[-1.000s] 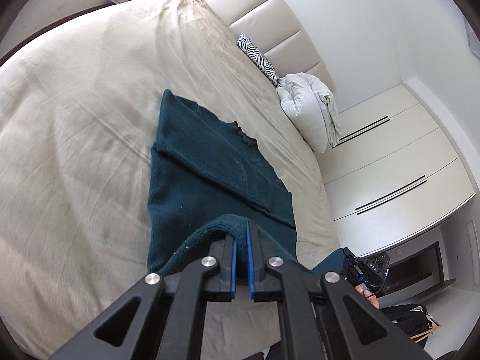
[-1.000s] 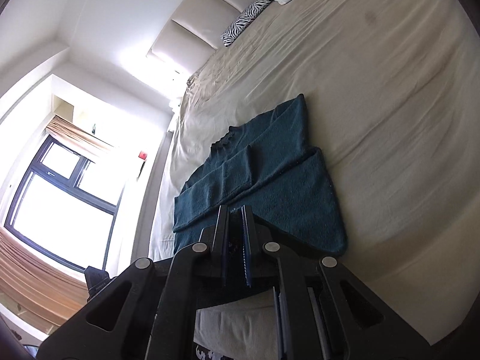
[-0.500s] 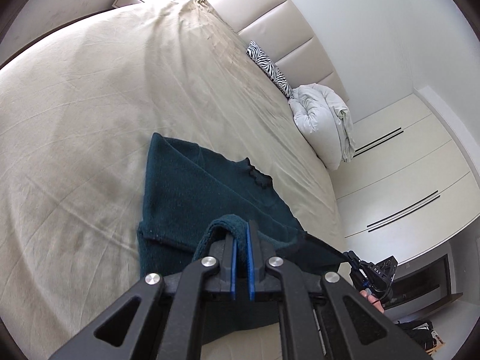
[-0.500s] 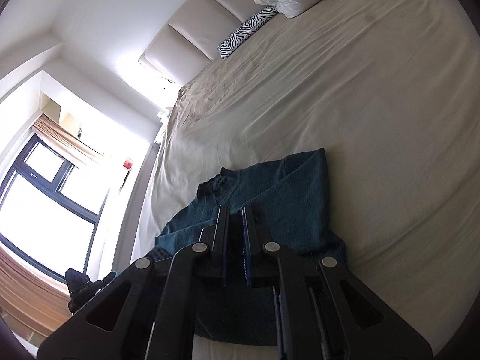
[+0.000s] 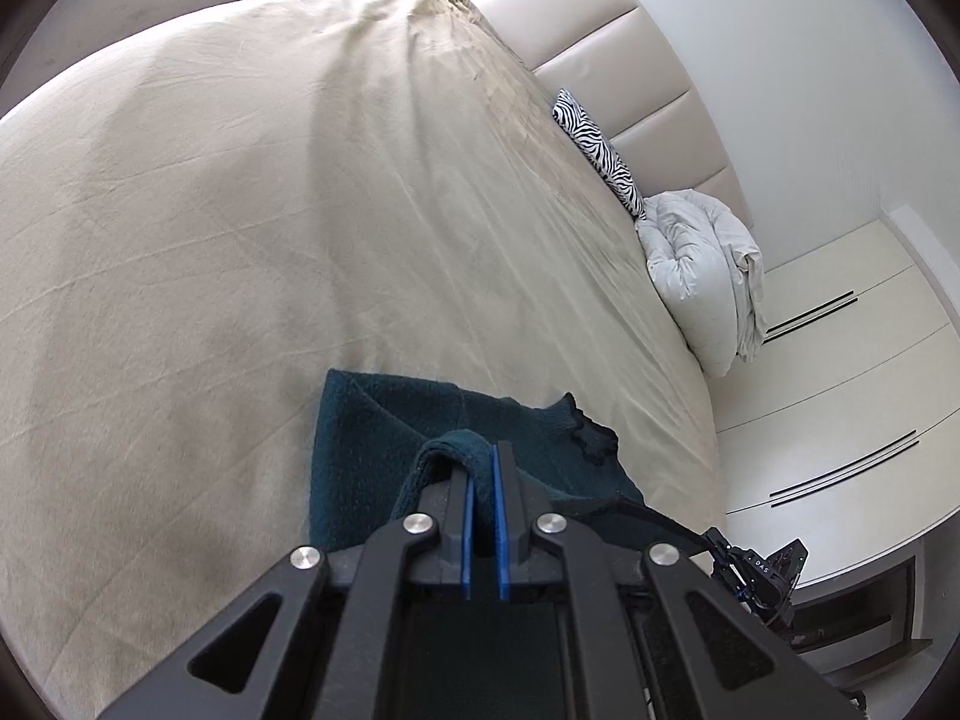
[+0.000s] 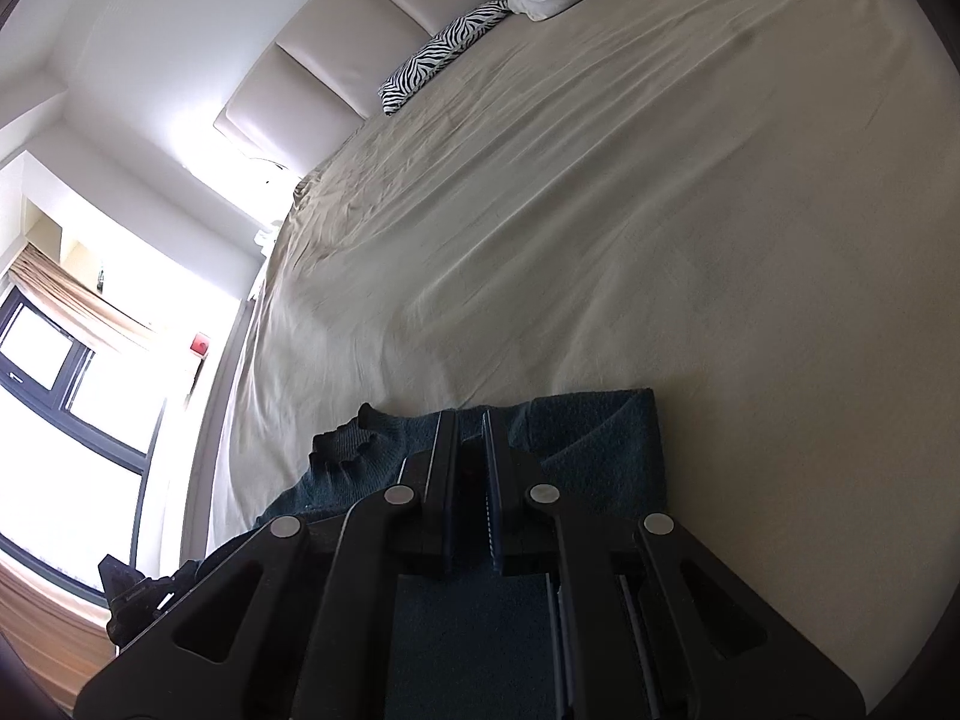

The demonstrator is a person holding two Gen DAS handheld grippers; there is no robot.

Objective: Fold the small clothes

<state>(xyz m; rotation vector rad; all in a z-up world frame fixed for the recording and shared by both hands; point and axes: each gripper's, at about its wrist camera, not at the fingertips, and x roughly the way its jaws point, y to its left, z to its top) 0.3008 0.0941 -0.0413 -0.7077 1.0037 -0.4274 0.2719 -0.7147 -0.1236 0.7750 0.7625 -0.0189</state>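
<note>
- Sweater [image 5: 384, 426], dark teal, lies on the bed [image 5: 252, 228] near its foot edge, part lifted by both claws.
- Left claw [image 5: 483, 456] is pinching a folded hem of the sweater.
- Right claw [image 6: 469, 438] is pressed together on the same knit; the collar [image 6: 348, 438] lies just left of it.
- Zebra pillow [image 5: 591, 147] and white duvet [image 5: 699, 267] sit by the headboard [image 5: 630, 90], well apart.

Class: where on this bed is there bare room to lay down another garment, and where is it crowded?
Free: the wide beige sheet between the teal sweater and the headboard. Crowded: the zebra cushion and white duvet at the head.
</note>
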